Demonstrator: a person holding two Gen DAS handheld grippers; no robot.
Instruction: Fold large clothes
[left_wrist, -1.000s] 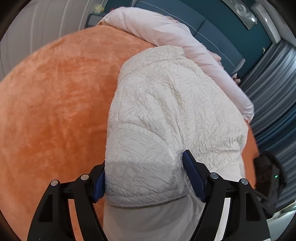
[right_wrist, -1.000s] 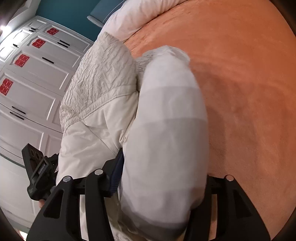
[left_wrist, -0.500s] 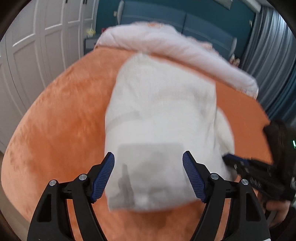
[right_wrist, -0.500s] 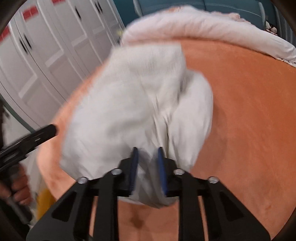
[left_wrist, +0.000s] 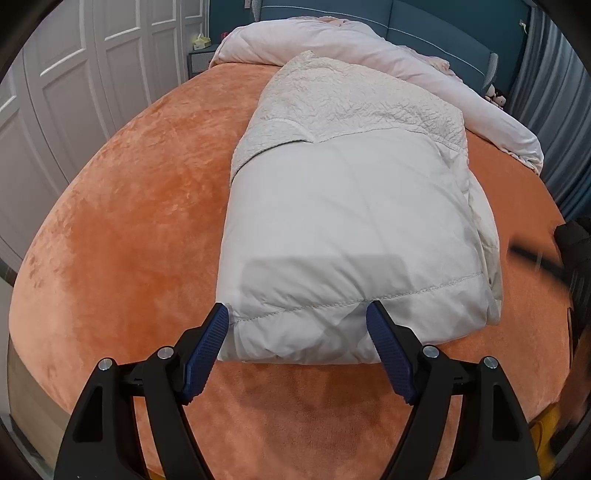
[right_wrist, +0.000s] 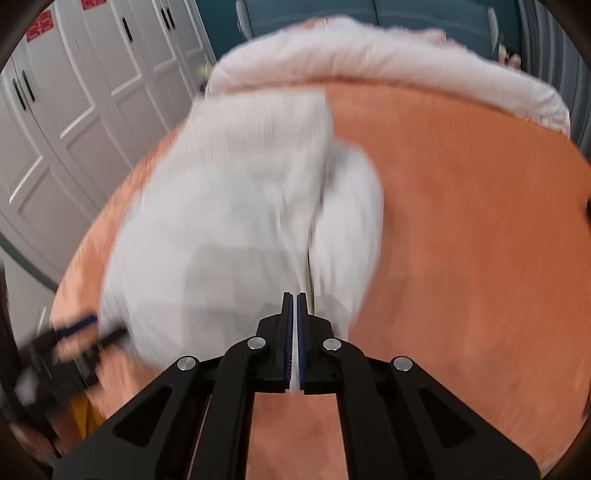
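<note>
A folded white jacket (left_wrist: 347, 236) is lying on an orange bedspread (left_wrist: 122, 229). The left gripper (left_wrist: 297, 354) is gaping wide at six o'clock, gripping nothing; the right gripper (right_wrist: 294, 332) is sitting fully closed, empty.

Folded jacket (left_wrist: 347, 221) on bed (left_wrist: 122, 229), duvet (left_wrist: 369, 48) behind it

Both hand-held tools, the left black plastic gripper (left_wrist: 297, 350) and the right black plastic gripper (right_wrist: 294, 336), have two thick black arms, round silver screws and bumpy dark blue pads (left_wrist: 205, 352).
</note>
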